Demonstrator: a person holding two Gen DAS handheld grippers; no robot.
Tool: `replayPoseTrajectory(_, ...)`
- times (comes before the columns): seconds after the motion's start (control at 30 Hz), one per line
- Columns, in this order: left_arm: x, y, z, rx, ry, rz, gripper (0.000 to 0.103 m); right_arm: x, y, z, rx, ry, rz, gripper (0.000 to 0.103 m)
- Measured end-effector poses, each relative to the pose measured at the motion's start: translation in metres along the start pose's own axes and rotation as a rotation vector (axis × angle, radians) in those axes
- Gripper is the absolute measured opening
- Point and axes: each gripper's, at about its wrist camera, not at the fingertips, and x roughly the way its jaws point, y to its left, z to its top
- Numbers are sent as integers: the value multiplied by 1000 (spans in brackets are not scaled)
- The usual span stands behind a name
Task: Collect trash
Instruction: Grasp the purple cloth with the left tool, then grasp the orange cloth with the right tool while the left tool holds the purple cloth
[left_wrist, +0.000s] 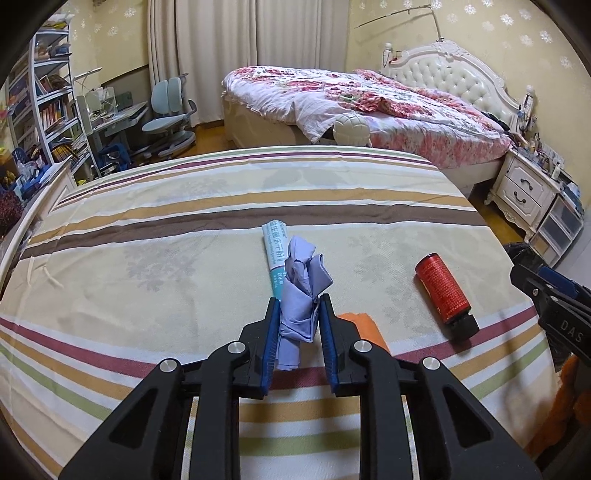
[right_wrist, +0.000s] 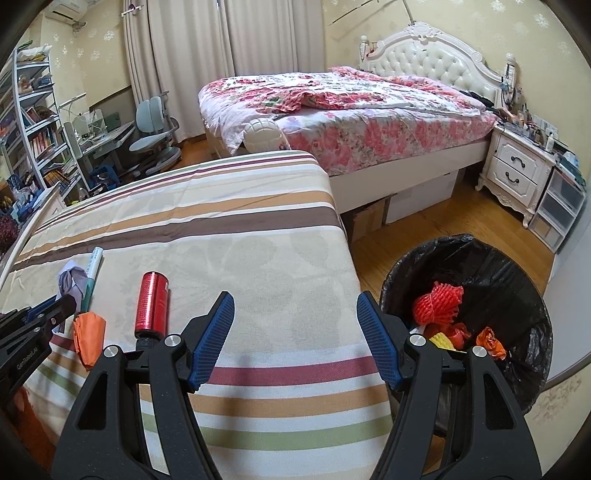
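My left gripper (left_wrist: 298, 308) is shut on a crumpled lilac wad (left_wrist: 303, 277), its blue pads pressing on the wad's lower part, on the striped bedsheet (left_wrist: 166, 240). A white and teal tube (left_wrist: 274, 251) lies just behind the wad. To the right lies a red can (left_wrist: 441, 290) with a black cap, and an orange scrap (left_wrist: 360, 325) sits beside the right finger. My right gripper (right_wrist: 295, 310) stands open over the bed's near corner with nothing between its fingers. From there the can (right_wrist: 151, 299), orange scrap (right_wrist: 88, 332), wad (right_wrist: 72, 280) and left gripper (right_wrist: 55, 301) lie to the left.
A bin with a black liner (right_wrist: 495, 254) stands on the wooden floor right of the bed corner, holding red netting (right_wrist: 437, 302) and other scraps. Beyond are a flowered bed (right_wrist: 351, 122), a white nightstand (right_wrist: 513, 170), a desk chair (right_wrist: 153, 136) and bookshelves (right_wrist: 33, 122).
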Motion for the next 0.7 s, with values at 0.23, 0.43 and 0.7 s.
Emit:
replayPoseTrajectory(0.23, -7, 23, -8, -26, 8, 26, 22, -7, 22, 1, -36, -9, 27, 67)
replayPoseTrajectory(0.43, -11, 50, -18, -60, 16, 61, 22, -13, 51, 3, -74, -9, 77, 67)
replayPoseTrajectory(0.7, -17, 80, -28, -105, 15, 100, 22, -18, 98, -2, -138, 6, 160, 67)
